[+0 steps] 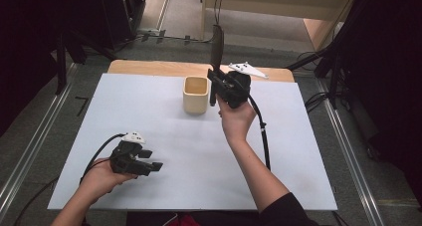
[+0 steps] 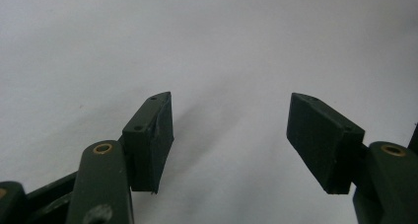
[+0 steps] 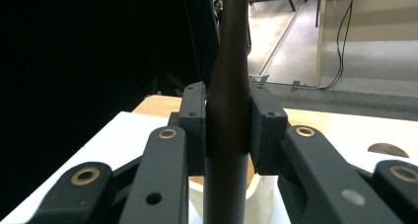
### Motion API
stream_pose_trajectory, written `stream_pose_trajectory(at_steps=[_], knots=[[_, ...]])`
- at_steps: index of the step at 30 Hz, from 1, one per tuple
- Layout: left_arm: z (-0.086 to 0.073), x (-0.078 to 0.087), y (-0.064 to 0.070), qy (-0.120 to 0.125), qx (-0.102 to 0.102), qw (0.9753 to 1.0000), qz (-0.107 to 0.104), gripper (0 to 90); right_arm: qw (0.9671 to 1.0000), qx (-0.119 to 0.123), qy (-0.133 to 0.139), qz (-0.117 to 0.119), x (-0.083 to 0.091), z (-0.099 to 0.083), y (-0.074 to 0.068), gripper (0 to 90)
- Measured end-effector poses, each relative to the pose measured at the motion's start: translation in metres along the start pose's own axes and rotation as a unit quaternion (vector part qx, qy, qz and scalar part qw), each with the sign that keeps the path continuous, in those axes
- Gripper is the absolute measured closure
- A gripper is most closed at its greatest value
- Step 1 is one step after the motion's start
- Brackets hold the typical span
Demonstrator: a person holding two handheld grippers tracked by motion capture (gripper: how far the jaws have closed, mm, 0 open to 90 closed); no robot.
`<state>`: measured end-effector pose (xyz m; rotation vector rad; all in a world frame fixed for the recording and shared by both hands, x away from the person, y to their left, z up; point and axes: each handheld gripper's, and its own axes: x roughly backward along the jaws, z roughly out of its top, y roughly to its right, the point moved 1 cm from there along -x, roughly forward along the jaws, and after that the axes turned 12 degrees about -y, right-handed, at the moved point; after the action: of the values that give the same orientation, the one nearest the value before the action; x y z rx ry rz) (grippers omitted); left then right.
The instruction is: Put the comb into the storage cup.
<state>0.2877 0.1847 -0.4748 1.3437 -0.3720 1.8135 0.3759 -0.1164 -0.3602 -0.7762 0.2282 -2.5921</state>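
Right gripper (image 1: 215,81) clamps a dark utensil handle (image 1: 217,54) upright just beside the cream cup (image 1: 195,94), near the table's far edge. Left gripper (image 1: 152,160) rests wide open, holding nothing. Judging by this, the next move is lowering the handle straight into the cup.
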Motion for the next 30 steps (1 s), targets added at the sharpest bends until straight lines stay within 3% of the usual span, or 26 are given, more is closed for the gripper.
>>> stream_pose_trajectory(at_steps=[5,12,22,30], knots=[[0.000,0.000,0.000,0.000,0.001,1.0000,-0.001,35.5,1.0000,-0.005,0.006,0.000,-0.004,0.002,-0.001,70.0],[0.000,0.000,-0.001,-0.002,0.001,1.0000,-0.001,35.5,0.9999,0.010,0.010,-0.005,-0.013,0.009,-0.008,70.0],[0.000,0.000,-0.002,0.000,0.001,1.0000,-0.001,35.5,0.9996,0.014,0.023,-0.010,-0.021,0.024,-0.014,70.0],[0.000,0.000,-0.002,0.000,0.001,1.0000,-0.002,35.5,0.9996,0.004,0.023,-0.012,-0.031,0.029,-0.012,70.0]])
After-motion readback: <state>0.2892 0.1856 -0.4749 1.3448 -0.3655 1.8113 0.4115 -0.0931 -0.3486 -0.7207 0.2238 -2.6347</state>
